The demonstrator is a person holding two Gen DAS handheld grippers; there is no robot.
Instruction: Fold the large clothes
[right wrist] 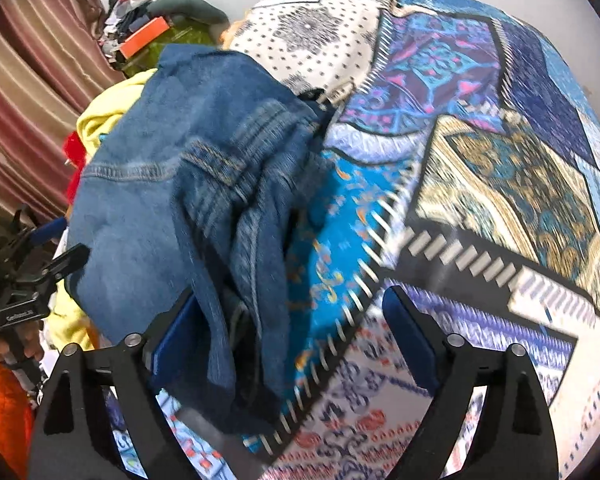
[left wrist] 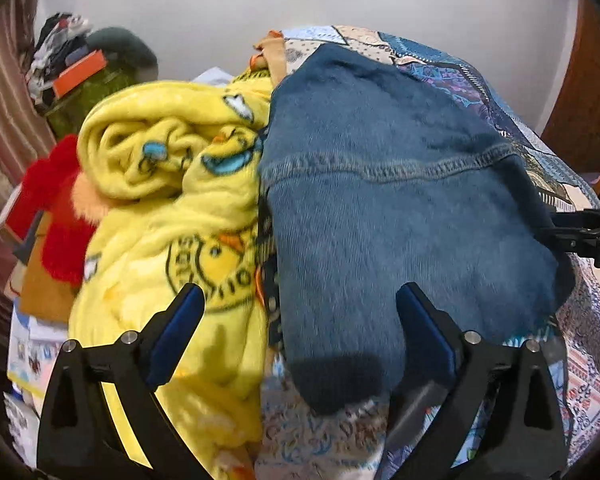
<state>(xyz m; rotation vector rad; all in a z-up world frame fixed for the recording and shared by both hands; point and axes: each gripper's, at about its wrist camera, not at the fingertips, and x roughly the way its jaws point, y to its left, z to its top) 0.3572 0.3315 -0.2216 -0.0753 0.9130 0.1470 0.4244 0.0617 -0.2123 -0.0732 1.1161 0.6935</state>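
A blue denim garment [left wrist: 380,208] lies in a rumpled heap on a patterned bedspread [left wrist: 432,60]. My left gripper [left wrist: 300,304] hangs just above its near edge, jaws wide, and one blue pad [left wrist: 420,320] sits against the cloth without pinching it. In the right wrist view the denim garment [right wrist: 172,200] is bunched, with seams and a folded band showing. My right gripper [right wrist: 288,312] is open over its hanging corner, which drapes down beside the left finger [right wrist: 172,332]. Each gripper shows at the edge of the other's view: the right gripper [left wrist: 588,236] and the left gripper [right wrist: 32,272].
A yellow fleece blanket [left wrist: 172,200] is heaped left of the denim, with a red plush item [left wrist: 56,200] beyond it. A clothes pile with an orange box [left wrist: 80,72] sits by a striped curtain [left wrist: 4,100]. The bedspread [right wrist: 500,160] spreads wide to the right. An orange sleeve [right wrist: 0,400] shows low left.
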